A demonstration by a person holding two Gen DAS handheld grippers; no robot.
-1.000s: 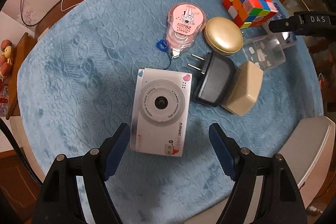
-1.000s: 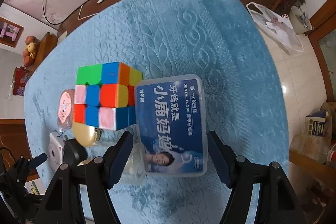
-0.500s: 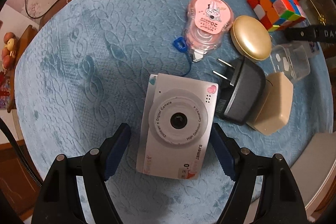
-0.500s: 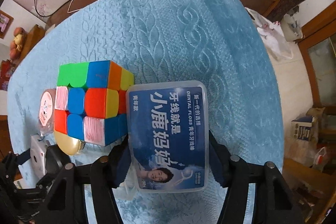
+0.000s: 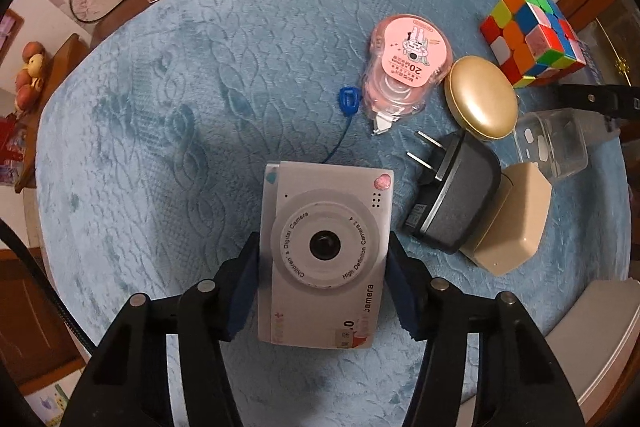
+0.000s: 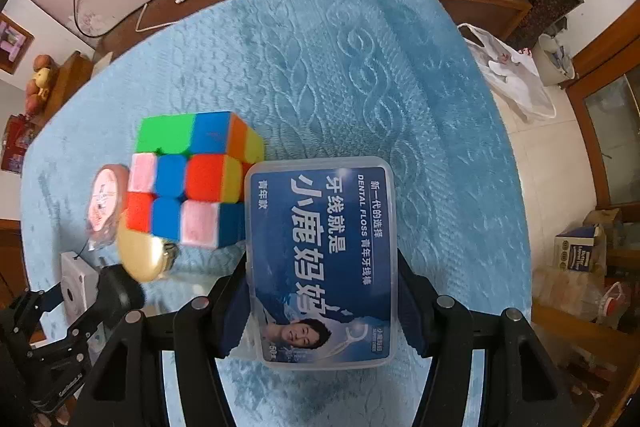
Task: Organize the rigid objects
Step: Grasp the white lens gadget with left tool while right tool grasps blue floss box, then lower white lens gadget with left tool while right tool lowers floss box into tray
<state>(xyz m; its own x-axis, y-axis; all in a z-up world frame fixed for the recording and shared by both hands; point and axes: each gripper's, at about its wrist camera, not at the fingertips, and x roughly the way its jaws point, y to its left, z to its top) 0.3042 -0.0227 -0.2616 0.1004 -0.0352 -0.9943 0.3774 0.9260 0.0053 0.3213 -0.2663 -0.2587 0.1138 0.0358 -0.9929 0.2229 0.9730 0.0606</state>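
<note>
Clear case (image 5: 552,143) part hidden behind beige block (image 5: 510,221); cube (image 6: 192,183) and pink tape dispenser (image 6: 105,201) beside it motion-blurred.

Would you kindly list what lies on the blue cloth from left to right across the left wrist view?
White children's digital camera held in the left gripper → pink correction tape dispenser → black plug adapter → gold oval case → beige block → Rubik's cube.

Both the left gripper (image 5: 324,285) and the right gripper (image 6: 322,303) have matte black arms with silver rivets (blue ridged pads line the fingers (image 5: 243,291)).
</note>
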